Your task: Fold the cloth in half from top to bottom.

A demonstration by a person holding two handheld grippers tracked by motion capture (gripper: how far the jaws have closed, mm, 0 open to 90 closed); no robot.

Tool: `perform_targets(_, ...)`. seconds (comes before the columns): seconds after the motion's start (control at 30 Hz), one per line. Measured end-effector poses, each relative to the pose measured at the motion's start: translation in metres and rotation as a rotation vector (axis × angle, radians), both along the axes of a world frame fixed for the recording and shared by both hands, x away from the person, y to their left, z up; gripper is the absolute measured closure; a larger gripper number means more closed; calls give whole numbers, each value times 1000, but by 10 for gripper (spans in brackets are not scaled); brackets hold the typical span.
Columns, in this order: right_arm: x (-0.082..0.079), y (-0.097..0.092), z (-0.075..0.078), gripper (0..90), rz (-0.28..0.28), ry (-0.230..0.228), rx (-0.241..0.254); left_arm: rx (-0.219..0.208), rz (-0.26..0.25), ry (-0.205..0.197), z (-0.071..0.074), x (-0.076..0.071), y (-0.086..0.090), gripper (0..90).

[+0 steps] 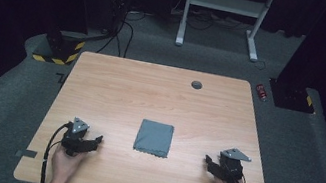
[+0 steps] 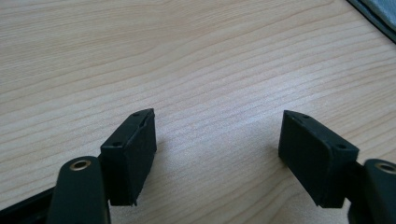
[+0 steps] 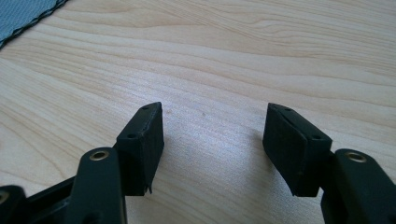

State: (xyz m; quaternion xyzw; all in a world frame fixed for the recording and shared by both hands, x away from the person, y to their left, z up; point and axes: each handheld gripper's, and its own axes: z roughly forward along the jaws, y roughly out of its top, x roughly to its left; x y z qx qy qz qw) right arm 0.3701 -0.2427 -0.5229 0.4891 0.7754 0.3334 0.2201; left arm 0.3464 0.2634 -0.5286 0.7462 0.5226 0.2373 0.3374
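While grey cloth (image 1: pixel 154 137) lies between, both hand-held grippers gape empty; small round plug, perhaps (image 1: pixel 196 85), beyond.

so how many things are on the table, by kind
cloth: 1
tongs: 2, left and right, both open and empty
grommet: 1
total: 4

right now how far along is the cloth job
The grey cloth lies as a neat flat rectangle mid-table, so any folding looks finished, or not begun; the pictures can't settle which. Nothing is in hand: the left hand-held gripper and right hand-held gripper rest open on bare table either side, apart from the cloth. No remaining step is evident.
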Motion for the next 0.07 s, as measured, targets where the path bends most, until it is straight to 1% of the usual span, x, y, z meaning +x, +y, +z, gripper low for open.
perform_targets(0.07, 0, 0, 0, 381, 0, 0, 0, 0, 1, 0, 0, 0, 0, 281)
